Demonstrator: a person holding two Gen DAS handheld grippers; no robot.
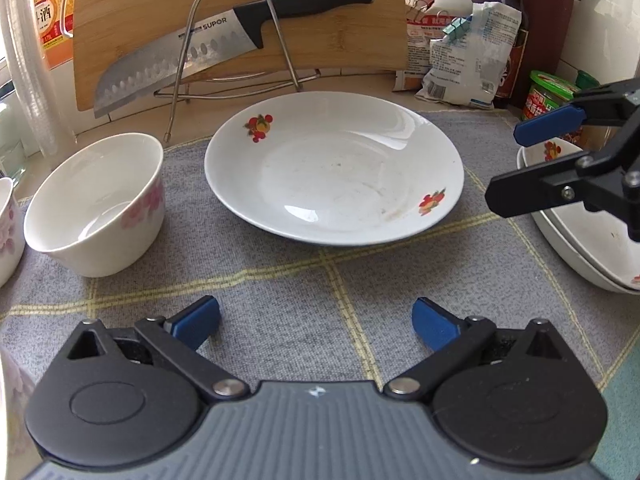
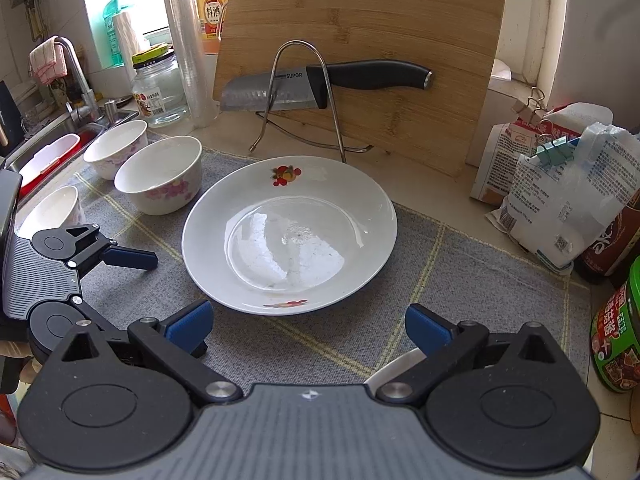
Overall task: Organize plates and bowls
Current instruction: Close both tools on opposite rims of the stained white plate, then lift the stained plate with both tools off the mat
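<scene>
A white plate with fruit decals (image 1: 334, 172) (image 2: 288, 232) lies on the grey checked mat (image 1: 280, 300), straight ahead of both grippers. My left gripper (image 1: 316, 316) (image 2: 156, 300) hovers open and empty just short of the plate's near rim. My right gripper (image 2: 308, 320) (image 1: 516, 164) is also open and empty, over a stack of white plates (image 1: 580, 240) whose rim (image 2: 396, 368) shows beneath it. A white bowl with pink flowers (image 1: 96, 204) (image 2: 160, 176) stands left of the plate. Two similar bowls (image 2: 116, 152) (image 2: 52, 208) stand farther left.
Behind the plate a bamboo cutting board (image 2: 360, 40) leans on a wire rack (image 1: 240, 40) with a knife (image 1: 192, 60) across it. Clipped bags (image 2: 560, 192), a sauce bottle (image 1: 514, 20) and a green-lidded jar (image 2: 620, 340) crowd the right. A glass jar (image 2: 158, 88) and sink (image 2: 48, 152) are left.
</scene>
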